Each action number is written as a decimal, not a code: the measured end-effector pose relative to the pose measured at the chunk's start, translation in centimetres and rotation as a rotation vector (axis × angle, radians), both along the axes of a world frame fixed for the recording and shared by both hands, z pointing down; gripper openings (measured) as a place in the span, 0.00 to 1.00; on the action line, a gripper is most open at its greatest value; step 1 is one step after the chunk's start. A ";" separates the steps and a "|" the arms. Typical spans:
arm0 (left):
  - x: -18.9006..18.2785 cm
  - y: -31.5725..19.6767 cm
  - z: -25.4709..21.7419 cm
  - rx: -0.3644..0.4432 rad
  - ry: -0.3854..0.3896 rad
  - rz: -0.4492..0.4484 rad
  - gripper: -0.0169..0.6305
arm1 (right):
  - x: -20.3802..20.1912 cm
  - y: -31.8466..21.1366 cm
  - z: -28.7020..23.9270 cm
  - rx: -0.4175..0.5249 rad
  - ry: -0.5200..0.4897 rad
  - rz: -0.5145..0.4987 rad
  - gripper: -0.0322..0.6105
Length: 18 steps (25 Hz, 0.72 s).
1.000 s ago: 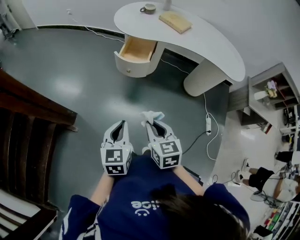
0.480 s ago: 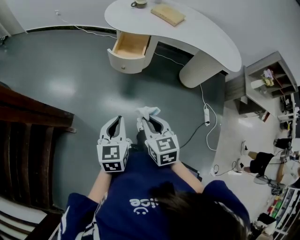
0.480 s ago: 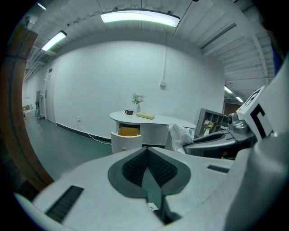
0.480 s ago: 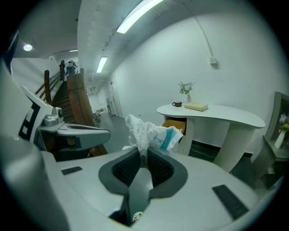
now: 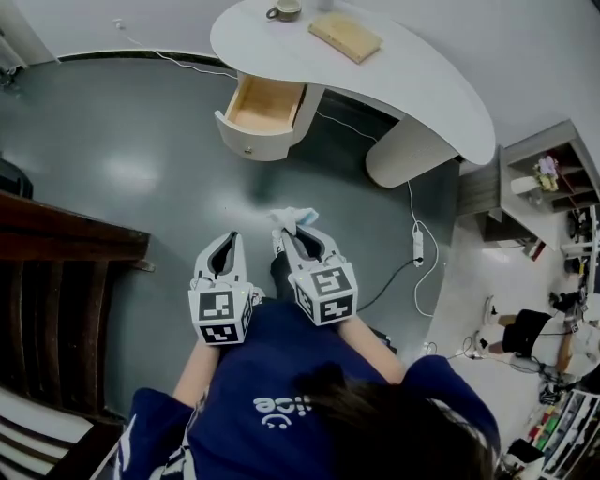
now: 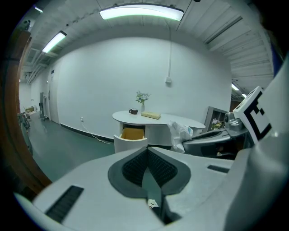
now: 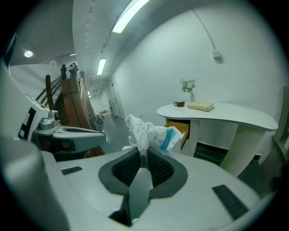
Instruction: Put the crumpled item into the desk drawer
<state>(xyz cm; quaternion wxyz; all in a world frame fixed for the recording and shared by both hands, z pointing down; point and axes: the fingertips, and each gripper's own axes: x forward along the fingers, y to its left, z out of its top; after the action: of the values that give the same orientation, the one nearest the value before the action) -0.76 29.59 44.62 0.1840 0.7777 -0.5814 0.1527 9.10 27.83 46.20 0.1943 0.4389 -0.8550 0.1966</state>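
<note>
Left hand-held gripper (image 5: 225,247) sat shut, right hand-held gripper (image 5: 292,234) pinched the wad (image 5: 292,217) by its edge, and one jolt could drop it before the drawer (image 5: 261,105).

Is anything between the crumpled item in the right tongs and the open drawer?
Nothing visible. Only bare floor lies between the crumpled item, held in the right tongs, and the open drawer.

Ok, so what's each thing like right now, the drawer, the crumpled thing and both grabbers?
Desk drawer: pulled open, nothing visible inside.
Right gripper: shut on the crumpled item.
Crumpled item: held off the floor, not yet in the drawer.
Left gripper: shut, nothing in it.
Cup: upright on the desk.
</note>
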 end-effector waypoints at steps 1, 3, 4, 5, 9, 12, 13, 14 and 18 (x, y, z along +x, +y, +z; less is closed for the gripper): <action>0.0 -0.8 -0.1 -0.001 -0.003 -0.003 0.03 | 0.1 -1.2 -0.1 0.000 -0.004 -0.002 0.14; -0.1 -2.6 -0.3 -0.001 -0.008 -0.013 0.03 | 0.4 -3.4 -0.2 -0.002 -0.012 0.000 0.14; -0.2 -3.4 -0.4 0.000 -0.010 -0.019 0.03 | 0.5 -4.6 -0.2 -0.005 -0.017 0.003 0.14; -0.2 -4.3 -0.5 0.001 -0.012 -0.025 0.03 | 0.7 -5.6 -0.2 -0.007 -0.022 0.005 0.14; -0.5 -7.0 -0.7 0.001 -0.020 -0.050 0.03 | 1.1 -9.2 -0.3 -0.001 -0.027 -0.005 0.14; -0.6 -8.8 -0.5 -0.001 -0.022 -0.073 0.03 | 1.1 -11.2 -0.1 0.000 -0.030 -0.029 0.14; -0.4 -9.4 -0.5 -0.001 -0.023 -0.079 0.03 | 1.1 -11.9 -0.1 -0.001 -0.033 -0.038 0.14; -0.2 -10.1 -0.6 0.001 -0.026 -0.083 0.03 | 1.1 -12.5 -0.1 -0.001 -0.035 -0.047 0.14; 1.0 -12.7 -0.5 0.007 -0.032 -0.102 0.03 | 1.7 -15.0 0.1 0.000 -0.032 -0.085 0.14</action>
<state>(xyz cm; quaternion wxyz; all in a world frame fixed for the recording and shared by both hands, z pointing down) 0.22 16.87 44.11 0.1795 0.7452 -0.6236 0.1535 10.78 12.85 46.28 0.1887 0.3987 -0.8760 0.1953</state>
